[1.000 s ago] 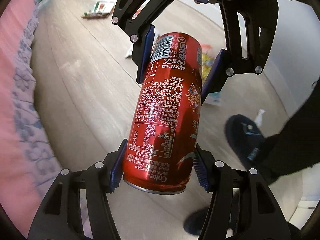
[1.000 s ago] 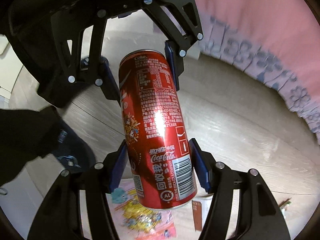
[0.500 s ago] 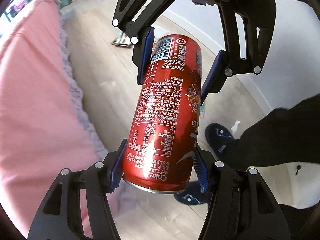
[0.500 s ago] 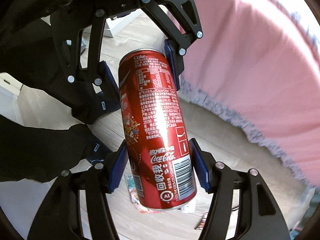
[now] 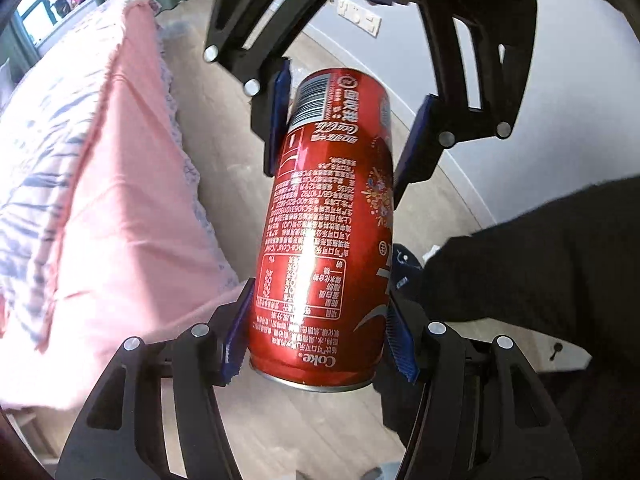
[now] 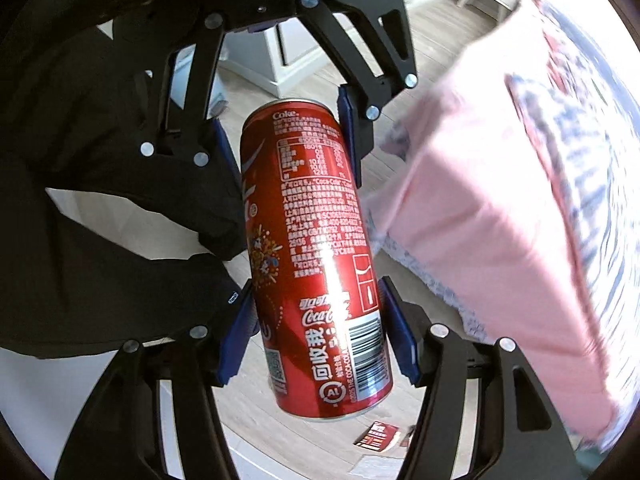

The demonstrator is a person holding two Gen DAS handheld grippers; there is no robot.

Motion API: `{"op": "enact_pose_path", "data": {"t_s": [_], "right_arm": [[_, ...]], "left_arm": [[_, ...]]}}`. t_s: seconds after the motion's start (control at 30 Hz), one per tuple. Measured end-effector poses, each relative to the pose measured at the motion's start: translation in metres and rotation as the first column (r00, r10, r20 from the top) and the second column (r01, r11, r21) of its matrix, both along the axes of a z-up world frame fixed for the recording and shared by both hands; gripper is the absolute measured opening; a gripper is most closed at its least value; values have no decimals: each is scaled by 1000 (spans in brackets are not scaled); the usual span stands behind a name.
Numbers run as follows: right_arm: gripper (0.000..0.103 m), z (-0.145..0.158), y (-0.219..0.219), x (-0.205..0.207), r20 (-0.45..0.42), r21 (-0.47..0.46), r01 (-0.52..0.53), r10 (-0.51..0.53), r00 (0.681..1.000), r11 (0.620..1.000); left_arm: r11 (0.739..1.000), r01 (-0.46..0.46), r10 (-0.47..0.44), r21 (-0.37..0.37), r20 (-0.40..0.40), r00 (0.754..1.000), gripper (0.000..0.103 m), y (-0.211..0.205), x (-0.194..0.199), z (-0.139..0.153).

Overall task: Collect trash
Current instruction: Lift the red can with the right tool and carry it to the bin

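Observation:
A slim red Coca-Cola can (image 5: 328, 216) hangs in the air, gripped at both ends. In the left wrist view my left gripper (image 5: 320, 338) is shut on the end printed "Coke", its blue pads (image 5: 236, 336) pressed to the can's sides. My right gripper (image 5: 348, 128) comes from the opposite side and clamps the barcode end. The right wrist view shows the same can (image 6: 308, 248) with my right gripper (image 6: 320, 340) shut on the barcode end and the left gripper (image 6: 288, 140) on the far end. Both point steeply down.
A pink bedspread (image 5: 120, 220) with a lace hem lies along one side, also seen in the right wrist view (image 6: 500, 220). Light wood floor (image 5: 224, 128) is far below. A person's dark sleeve (image 5: 540, 272) is close by. A red wrapper (image 6: 378, 438) lies on the floor, and a white cabinet (image 6: 296, 56) stands beyond.
Both grippers have risen together with the can held between them. The floor and its litter have dropped away, and the bed top now shows from above.

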State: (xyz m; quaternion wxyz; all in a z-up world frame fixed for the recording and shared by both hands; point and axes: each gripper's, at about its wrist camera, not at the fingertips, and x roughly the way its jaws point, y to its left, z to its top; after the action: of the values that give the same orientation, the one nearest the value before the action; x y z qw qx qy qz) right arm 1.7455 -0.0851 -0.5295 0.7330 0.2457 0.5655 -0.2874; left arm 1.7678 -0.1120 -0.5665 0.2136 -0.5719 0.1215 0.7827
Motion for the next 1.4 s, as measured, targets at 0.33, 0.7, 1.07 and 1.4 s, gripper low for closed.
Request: {"op": "enact_pose_path", "data": {"t_s": [0.33, 0.7, 1.07, 1.4], "right_arm": [[58, 69, -25, 37, -5, -60, -189, 189, 982, 980], [57, 98, -33, 74, -18, -104, -492, 493, 870, 865], [57, 95, -72, 188, -24, -126, -726, 730, 683, 676], [57, 93, -85, 363, -44, -125, -867, 870, 491, 483]], "left_arm": [[979, -202, 201, -33, -39, 979, 56, -23, 46, 70], [877, -478, 475, -50, -69, 877, 56, -10, 98, 111], [706, -705, 702, -69, -69, 709, 55, -12, 233, 120], [519, -853, 849, -46, -80, 521, 55, -6, 426, 120]]}}
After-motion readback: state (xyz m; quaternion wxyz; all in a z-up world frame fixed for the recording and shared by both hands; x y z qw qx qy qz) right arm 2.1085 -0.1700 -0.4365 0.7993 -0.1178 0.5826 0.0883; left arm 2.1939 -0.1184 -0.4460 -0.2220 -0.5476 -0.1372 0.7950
